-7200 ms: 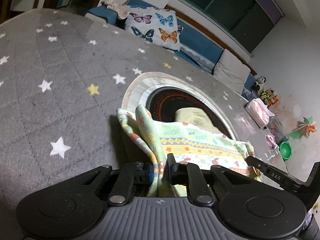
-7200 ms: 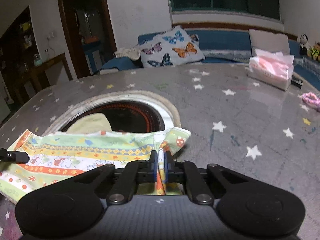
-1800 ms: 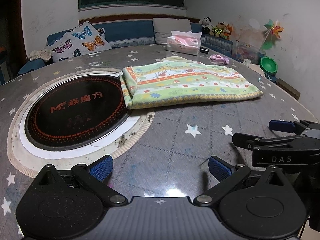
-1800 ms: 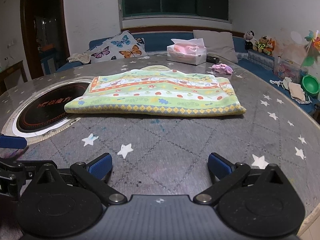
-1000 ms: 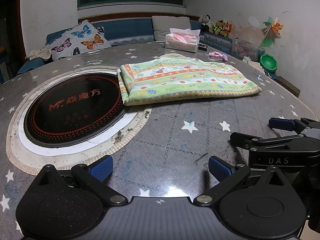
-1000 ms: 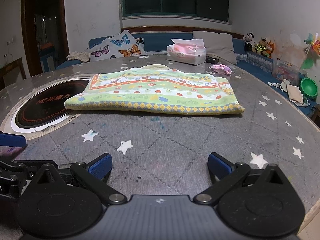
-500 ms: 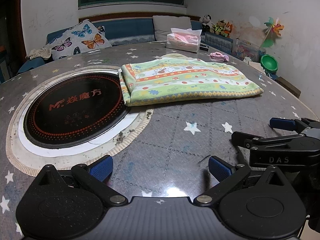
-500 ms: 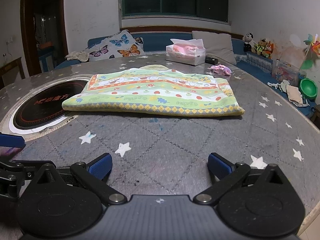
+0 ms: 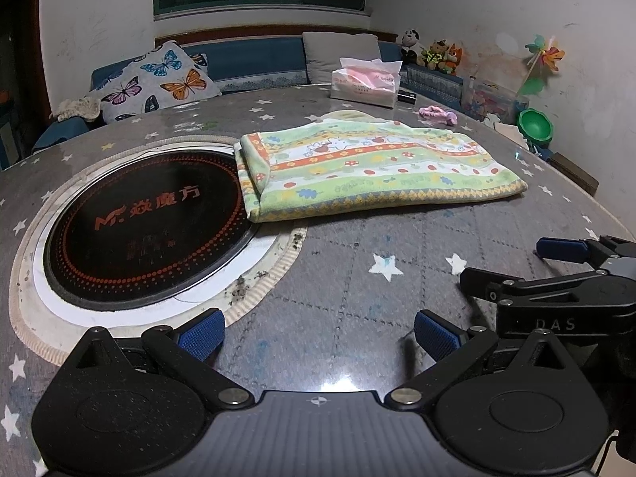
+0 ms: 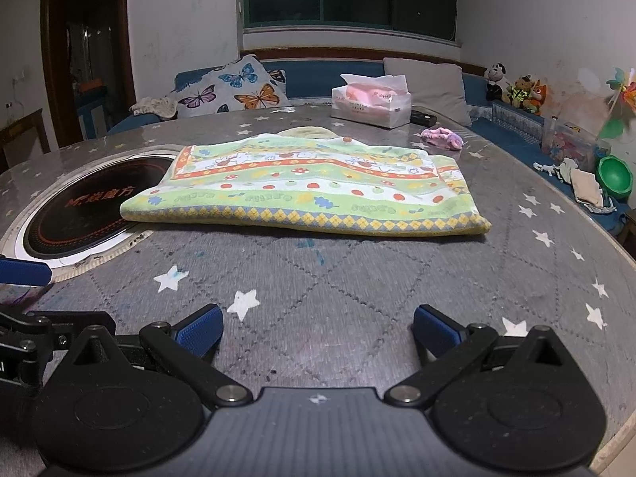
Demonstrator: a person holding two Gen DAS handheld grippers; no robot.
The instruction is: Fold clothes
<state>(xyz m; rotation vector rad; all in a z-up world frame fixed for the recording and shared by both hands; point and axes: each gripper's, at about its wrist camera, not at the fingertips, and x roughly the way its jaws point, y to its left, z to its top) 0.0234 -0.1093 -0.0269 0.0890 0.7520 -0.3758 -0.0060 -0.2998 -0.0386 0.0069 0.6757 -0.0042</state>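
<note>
A folded green, orange and white patterned cloth [image 9: 369, 167] [image 10: 310, 187] lies flat on the round grey star-print table [image 9: 357, 286], its left end over the rim of the black cooktop. My left gripper [image 9: 318, 336] is open and empty near the table's front edge, well short of the cloth. My right gripper [image 10: 316, 332] is also open and empty, back from the cloth's near hem. The right gripper [image 9: 556, 278] appears at the right of the left wrist view, and one blue pad of the left gripper [image 10: 24, 272] shows at the left edge of the right wrist view.
A black round cooktop [image 9: 143, 230] is set into the table at the left. A pink tissue box [image 10: 371, 105], a dark remote and a pink scrunchie [image 10: 441, 137] sit at the far side. Beyond are a blue sofa with a butterfly pillow [image 9: 159, 83] and a green bowl [image 10: 614, 177].
7.2 s ago both grippers were shut on the cloth's corners; both have let go and drawn back. Over the last second only the views shift slightly; the cloth lies still.
</note>
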